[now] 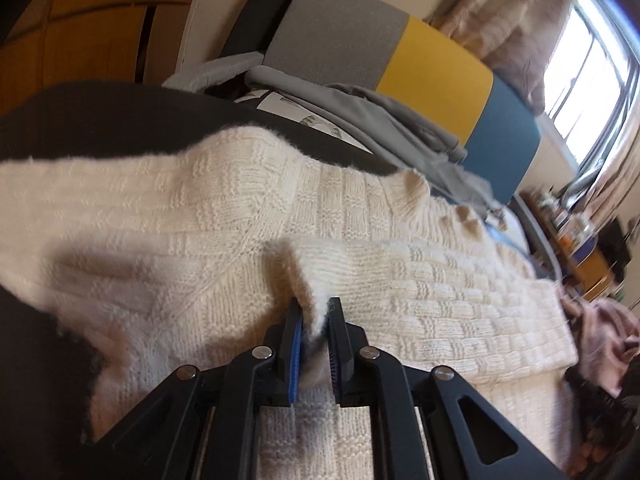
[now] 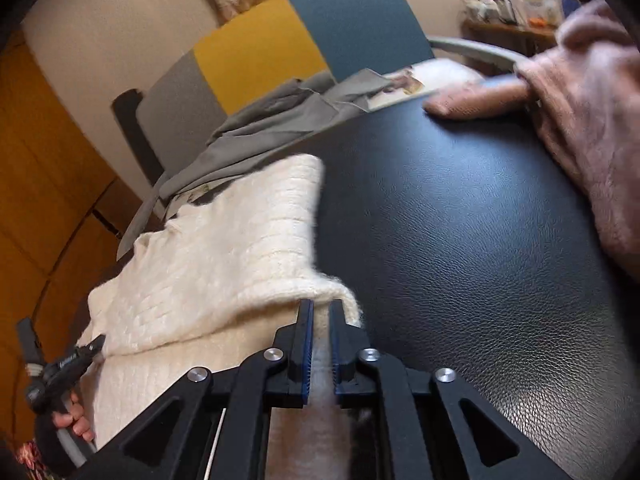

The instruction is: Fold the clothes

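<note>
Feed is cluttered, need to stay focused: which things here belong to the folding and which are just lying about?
In the job:
cream knit sweater
left claw
right claw
black work surface

Lying about:
grey garment
pink garment
colour-block headboard

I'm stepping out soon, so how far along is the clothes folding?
Early. Done: the cream sweater lies on the black table. In hand: the left hand-held gripper and right hand-held gripper each pinch a knit edge, mid-fold. Left: the grey garment and pink garment, both unfolded.

wrist cams, close, shared sweater (image 1: 360, 280)
</note>
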Demonstrator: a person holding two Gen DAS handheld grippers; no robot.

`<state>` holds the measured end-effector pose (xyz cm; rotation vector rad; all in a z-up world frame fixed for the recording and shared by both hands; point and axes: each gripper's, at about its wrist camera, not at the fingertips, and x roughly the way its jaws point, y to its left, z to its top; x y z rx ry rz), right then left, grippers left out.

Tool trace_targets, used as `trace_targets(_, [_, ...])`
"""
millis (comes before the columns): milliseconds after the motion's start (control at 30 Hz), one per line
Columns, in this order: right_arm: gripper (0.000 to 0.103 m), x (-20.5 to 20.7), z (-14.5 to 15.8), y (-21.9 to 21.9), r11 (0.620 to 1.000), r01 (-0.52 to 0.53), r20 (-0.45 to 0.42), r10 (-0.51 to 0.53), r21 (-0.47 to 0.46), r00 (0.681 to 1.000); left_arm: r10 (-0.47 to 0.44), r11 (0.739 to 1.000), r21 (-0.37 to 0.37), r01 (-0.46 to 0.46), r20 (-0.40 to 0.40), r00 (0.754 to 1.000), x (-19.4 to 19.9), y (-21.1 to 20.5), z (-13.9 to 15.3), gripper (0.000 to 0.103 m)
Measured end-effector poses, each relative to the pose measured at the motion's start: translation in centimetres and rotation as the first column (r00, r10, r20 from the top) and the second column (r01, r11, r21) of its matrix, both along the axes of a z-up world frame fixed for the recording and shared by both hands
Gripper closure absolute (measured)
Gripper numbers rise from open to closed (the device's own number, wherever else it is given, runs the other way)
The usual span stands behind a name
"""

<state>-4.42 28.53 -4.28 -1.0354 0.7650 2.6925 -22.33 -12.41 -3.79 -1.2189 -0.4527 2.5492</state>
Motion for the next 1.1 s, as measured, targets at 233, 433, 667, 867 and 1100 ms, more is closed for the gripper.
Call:
trace_targets(233, [0.094,-3.6,0.3,-1.5,0.996,-0.038,0.058,0.033,0.083,0.998,-0.004,0.999,-0.045,0.003,-0.015,1.000,0.0,1.0,0.2,0.091])
trace_targets(433, [0.103,-1.6,-0.8,2.6,0.990,0.144,0.061,-0.144,0.004,0.988,-0.051,0.992,-0.114,0.047,-0.031,0.998,0.0,2.4,0.4,0.083])
trace_targets(667, [0.099,1.7,1.7,0.9,0.993,-0.016,0.056,0.009,0.116,0.998,-0.055,0.989,-0.143,0.048,-0.041,0.998,0.2,2.8,0.5,0.083])
trace_targets(867, [0.098,-1.9,5.2,-0.2,0.980,-0.061,-0.024,0.067,0.189,0.997,-0.058,0.981,-0.187,0.047,-0.053,0.997,0.4,3.2,0.6,0.083])
trace_targets(1100, [0.098,-11.6,1.8,-2.0,0.963,-0.119,0.158,0.081,0.242,0.984,-0.057,0.978,-0.204,0.044,-0.062,0.996,0.5,3.3,0.5,0.082])
